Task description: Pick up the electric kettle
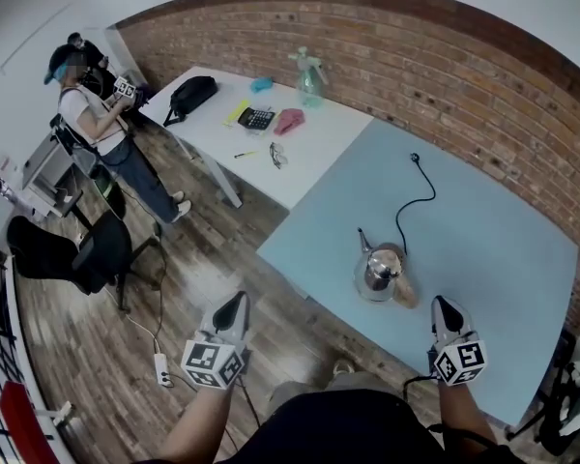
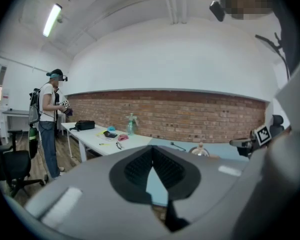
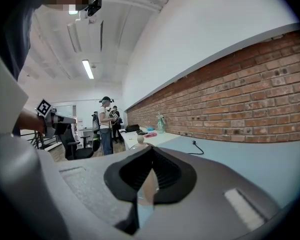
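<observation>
**Hovering short of the kettle, both grippers clenched**

Seen from the head view, the kettle (image 1: 380,271) stands upright on the blue table (image 1: 503,230), near the front edge, with its spout toward 11 o'clock. A black cord (image 1: 413,201) runs from beside it toward 12 o'clock.

The left gripper (image 1: 236,304) hangs over the wood floor (image 1: 203,249), off the table's edge, at about 9 o'clock from the kettle and well apart from it. The right gripper (image 1: 447,307) sits at 4 o'clock from the kettle, nearer but not touching. In each gripper view the pads meet with nothing between them, so both are clenched and empty. The right gripper view shows the kettle's knob just above the jaws, at 11 o'clock.

A white table (image 1: 319,148) adjoins the blue one at 11 o'clock, carrying a bag (image 1: 191,95), a calculator (image 1: 256,118) and a spray bottle (image 1: 309,75). A person (image 1: 97,129) stands at its far end, at 10 o'clock, with a black chair (image 1: 77,249) nearby.
</observation>
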The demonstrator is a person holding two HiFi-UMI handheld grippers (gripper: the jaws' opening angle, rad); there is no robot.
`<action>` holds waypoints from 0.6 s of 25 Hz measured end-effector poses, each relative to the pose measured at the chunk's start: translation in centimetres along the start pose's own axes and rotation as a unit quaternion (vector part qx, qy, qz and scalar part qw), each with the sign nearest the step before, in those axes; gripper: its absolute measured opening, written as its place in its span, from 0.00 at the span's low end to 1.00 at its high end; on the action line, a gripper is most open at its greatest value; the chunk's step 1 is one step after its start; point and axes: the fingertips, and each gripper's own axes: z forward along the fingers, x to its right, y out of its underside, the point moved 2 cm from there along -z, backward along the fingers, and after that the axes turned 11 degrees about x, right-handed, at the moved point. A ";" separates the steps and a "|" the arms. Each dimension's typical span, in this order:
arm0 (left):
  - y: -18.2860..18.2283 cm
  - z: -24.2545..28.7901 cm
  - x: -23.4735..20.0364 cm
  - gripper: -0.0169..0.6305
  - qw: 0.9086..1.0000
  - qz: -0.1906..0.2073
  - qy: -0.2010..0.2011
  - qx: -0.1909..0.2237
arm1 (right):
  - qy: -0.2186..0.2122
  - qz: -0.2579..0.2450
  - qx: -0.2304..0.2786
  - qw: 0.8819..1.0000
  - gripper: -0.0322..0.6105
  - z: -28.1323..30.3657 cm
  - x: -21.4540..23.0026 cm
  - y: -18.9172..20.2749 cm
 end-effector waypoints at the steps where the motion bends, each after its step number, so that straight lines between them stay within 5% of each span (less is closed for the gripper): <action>1: 0.0 0.8 0.0 0.03 1.000 0.000 0.001 0.001 | 0.001 -0.001 0.001 1.000 0.05 0.4 0.4 0.0; 15: 0.4 8.3 0.1 0.03 0.999 -0.008 0.050 -0.016 | 0.024 0.014 -0.022 0.999 0.05 2.6 1.7 1.7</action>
